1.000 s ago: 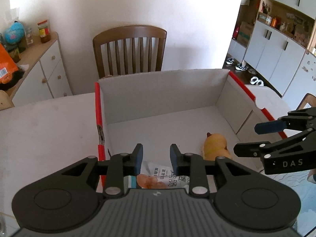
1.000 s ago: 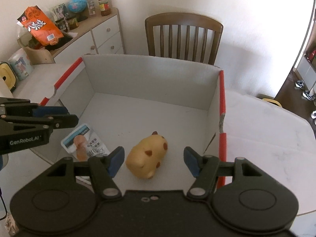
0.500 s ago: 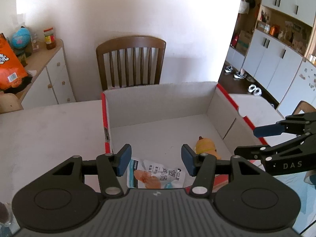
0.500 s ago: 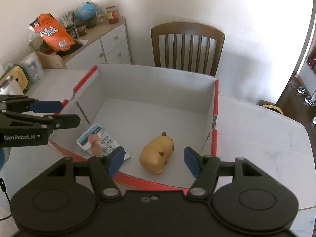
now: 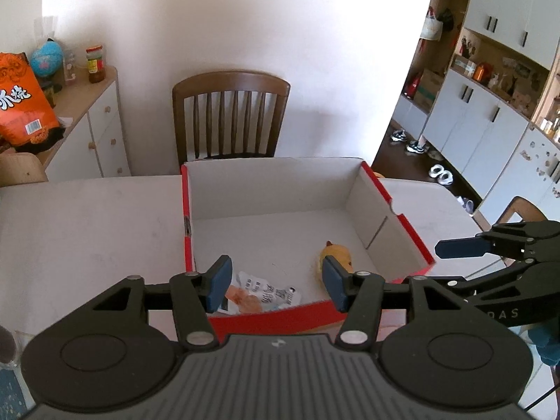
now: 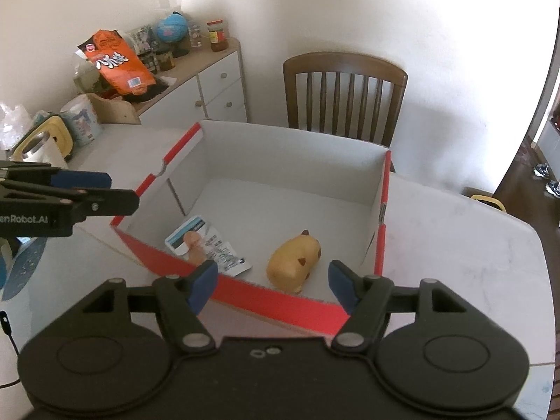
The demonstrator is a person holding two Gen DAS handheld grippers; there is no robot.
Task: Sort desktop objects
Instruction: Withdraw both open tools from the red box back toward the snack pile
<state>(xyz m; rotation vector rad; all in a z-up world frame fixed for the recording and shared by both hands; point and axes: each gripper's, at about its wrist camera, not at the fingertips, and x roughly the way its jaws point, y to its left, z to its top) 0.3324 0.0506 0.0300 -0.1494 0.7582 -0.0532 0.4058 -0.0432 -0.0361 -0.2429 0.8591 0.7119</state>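
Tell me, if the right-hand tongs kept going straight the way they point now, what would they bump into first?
Probably the red near wall of the cardboard box, which crosses just below the gap of the right tongs. If they cleared that rim, the yellow animal toy lying inside would likely come next. Depth is hard to judge here.

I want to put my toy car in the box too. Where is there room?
The far half of the box floor, along the wall by the chair, is bare. The near edge is crowded: the snack packet lies left and the yellow toy right, with a bare strip between them. Both grippers are empty.
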